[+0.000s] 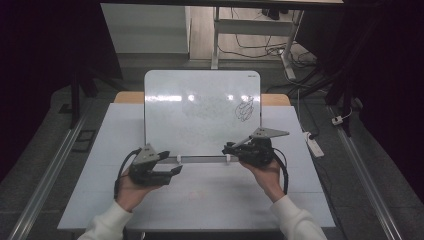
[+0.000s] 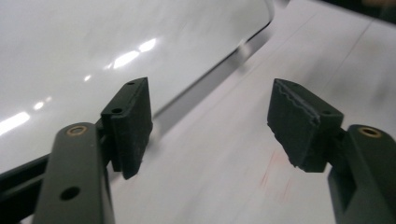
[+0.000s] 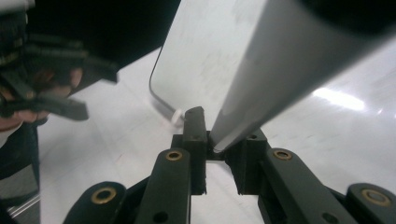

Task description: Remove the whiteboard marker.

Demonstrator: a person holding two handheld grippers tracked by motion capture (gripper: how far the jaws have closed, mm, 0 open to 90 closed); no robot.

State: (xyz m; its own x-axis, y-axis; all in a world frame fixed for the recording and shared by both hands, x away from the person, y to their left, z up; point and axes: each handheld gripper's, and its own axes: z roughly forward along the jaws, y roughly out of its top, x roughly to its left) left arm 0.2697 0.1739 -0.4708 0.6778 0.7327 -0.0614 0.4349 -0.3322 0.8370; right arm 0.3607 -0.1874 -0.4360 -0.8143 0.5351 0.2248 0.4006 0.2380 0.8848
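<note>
The whiteboard (image 1: 200, 112) stood propped at a lean on the middle of the table (image 1: 210, 200), its lower edge toward the person and its top edge tilted toward the far edge; a black scribble (image 1: 244, 109) sat near its upper right corner. It looked like a thin, stiff panel, light for its size, with a glossy face that would probably slip under rubber pads, so the metal-framed rim along the bottom seemed the safest place to take it. The right tool (image 3: 219, 147) was clenched on that rim, right of its middle, the frame wedged between its pads. The left tool (image 2: 210, 126) stood released just off the lower left corner, its pads (image 2: 133, 123) apart with nothing between them, only bare table beyond. With one grip low on one side, the board would likely pivot or topple if lifted without a second hold on the left rim.
</note>
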